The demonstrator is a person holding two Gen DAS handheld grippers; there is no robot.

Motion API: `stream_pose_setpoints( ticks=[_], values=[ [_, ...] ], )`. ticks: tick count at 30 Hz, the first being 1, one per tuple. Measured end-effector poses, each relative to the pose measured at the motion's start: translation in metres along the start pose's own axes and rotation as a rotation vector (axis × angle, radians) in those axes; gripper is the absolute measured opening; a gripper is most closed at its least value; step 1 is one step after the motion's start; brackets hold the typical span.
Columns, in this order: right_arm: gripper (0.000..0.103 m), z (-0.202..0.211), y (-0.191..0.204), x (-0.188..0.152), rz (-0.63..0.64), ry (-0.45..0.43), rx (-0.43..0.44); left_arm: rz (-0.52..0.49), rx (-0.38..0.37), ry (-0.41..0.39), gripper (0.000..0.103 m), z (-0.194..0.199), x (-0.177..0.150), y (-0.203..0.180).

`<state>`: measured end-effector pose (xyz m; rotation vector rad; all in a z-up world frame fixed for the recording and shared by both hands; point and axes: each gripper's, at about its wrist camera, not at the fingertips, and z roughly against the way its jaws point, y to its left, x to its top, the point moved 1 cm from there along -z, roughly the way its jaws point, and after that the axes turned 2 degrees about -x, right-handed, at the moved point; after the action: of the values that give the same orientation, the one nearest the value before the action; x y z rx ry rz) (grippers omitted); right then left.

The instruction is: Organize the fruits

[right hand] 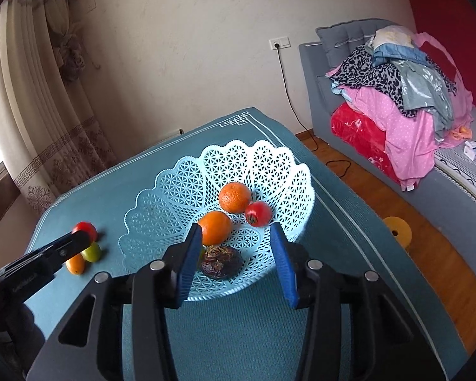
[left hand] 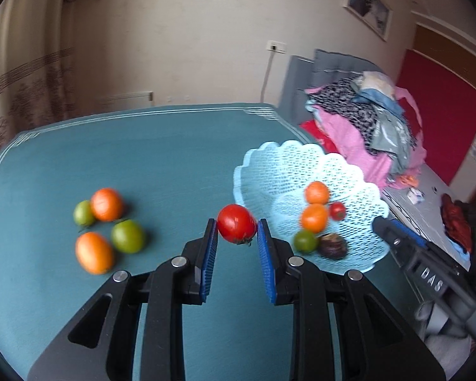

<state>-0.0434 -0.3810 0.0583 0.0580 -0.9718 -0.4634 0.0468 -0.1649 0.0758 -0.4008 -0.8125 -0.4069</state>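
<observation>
Teal cloth covers your bench (left hand: 161, 146). Your left gripper (left hand: 237, 231) clamps a red tomato (left hand: 237, 227) just left of the basket (left hand: 271, 165), stem end tilted down-right. Your right gripper (right hand: 236, 241) hangs wide over that basket, which holds two oranges (right hand: 234, 197), a small tomato (right hand: 258, 213), a green fruit (left hand: 305, 240) and a dark fruit (right hand: 221, 262).

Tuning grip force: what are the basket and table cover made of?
Basket: looks like rigid moulded plastic, pale blue, slightly glossy; open lattice with a scalloped rim. Table cover: seemingly woven fabric, matte teal; fine ribbed texture with a pale border pattern.
</observation>
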Motion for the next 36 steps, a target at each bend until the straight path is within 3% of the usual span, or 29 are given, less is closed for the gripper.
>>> stream_pose_setpoints(
  ticks=[9,11,12,13,15,21,25,31,36],
  values=[
    [0.045,0.0,-0.008,-0.001,-0.015,0.007,0.003,-0.078,-0.07,0.02,0.027,-0.025,0.009,-0.037],
    [0.045,0.0,-0.01,-0.001,-0.019,0.008,0.002,-0.087,-0.078,0.028,0.029,-0.029,0.008,-0.04],
    [0.045,0.0,-0.01,-0.002,-0.021,0.007,0.003,-0.085,-0.076,0.031,0.037,-0.029,0.008,-0.04],
    [0.045,0.001,-0.011,-0.001,-0.022,0.007,0.005,-0.076,-0.075,0.029,0.045,-0.029,0.008,-0.038],
    [0.045,0.001,-0.011,-0.002,-0.022,0.006,0.006,-0.038,-0.065,0.024,0.052,-0.023,0.004,-0.026],
    [0.047,0.003,-0.013,-0.004,-0.037,-0.004,0.01,-0.007,-0.016,0.061,0.06,-0.005,-0.032,0.009],
    [0.047,0.004,-0.013,-0.004,-0.041,-0.004,0.02,0.011,0.008,0.093,0.061,0.0,-0.055,0.021],
    [0.047,0.01,-0.02,-0.009,-0.043,-0.002,0.011,0.05,-0.048,0.165,0.061,0.025,-0.089,0.028],
    [0.047,0.009,-0.024,-0.012,-0.052,0.006,0.005,-0.004,-0.193,0.284,0.061,0.049,-0.127,0.01]
  ],
)
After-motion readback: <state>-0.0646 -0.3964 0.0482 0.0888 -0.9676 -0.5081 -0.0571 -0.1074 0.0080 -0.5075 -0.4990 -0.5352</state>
